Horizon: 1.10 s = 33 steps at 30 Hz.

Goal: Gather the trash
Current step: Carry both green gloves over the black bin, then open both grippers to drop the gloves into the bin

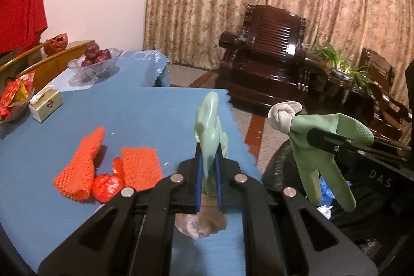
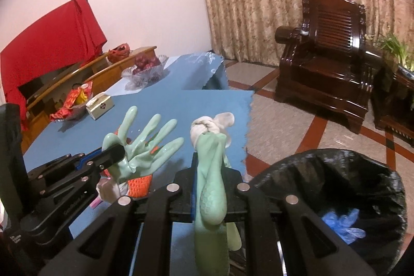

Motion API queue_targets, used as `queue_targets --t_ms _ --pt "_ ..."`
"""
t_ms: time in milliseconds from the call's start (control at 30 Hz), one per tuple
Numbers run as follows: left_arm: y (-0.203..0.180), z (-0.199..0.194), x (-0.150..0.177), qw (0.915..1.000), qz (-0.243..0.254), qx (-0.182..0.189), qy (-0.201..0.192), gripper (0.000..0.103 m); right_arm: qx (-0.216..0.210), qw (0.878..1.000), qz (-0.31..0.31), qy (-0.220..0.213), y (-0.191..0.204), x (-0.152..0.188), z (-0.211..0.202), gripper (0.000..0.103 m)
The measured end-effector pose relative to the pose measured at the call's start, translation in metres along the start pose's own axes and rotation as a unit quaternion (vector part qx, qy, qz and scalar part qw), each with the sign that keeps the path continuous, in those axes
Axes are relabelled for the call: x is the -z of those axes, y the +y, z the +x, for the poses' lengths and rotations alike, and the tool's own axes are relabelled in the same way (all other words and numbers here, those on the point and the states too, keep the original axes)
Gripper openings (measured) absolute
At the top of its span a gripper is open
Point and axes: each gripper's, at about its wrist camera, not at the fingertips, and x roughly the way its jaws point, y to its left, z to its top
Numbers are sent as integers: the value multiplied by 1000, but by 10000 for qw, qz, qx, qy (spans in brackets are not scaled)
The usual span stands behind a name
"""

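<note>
My left gripper (image 1: 208, 149) is shut on a pale green rubber glove (image 1: 209, 115), held above the blue tablecloth (image 1: 129, 115); in the right wrist view this glove (image 2: 150, 144) has its fingers spread, with the left gripper (image 2: 117, 151) clamped at its palm. My right gripper (image 2: 209, 159) is shut on a second green glove (image 2: 211, 195) with a knotted white cuff (image 2: 207, 126). The left wrist view shows it (image 1: 318, 162) hanging from the right gripper (image 1: 311, 137) over the black-bagged bin (image 1: 282, 167). Two orange foam nets (image 1: 80, 159) (image 1: 141, 164) and a red ball (image 1: 107, 186) lie on the table.
The bin (image 2: 336, 172), right of the table's edge, holds a blue glove (image 2: 341, 224). A tissue box (image 1: 46, 105), a snack bowl (image 1: 15, 95) and a glass fruit bowl (image 1: 95, 61) stand at the table's far left. A dark wooden armchair (image 1: 269, 56) stands beyond on the tiled floor.
</note>
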Motion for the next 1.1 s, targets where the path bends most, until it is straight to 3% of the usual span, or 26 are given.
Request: queue_targets --t_ms 567,1100 --pt "-109 6 -6 9939 494 981 -64 8 931 9944 435 -258 -88 19 -75 12" --pt "-181 38 6 9842 816 1559 194 9 1519 9851 799 -136 -145 46 -92 12"
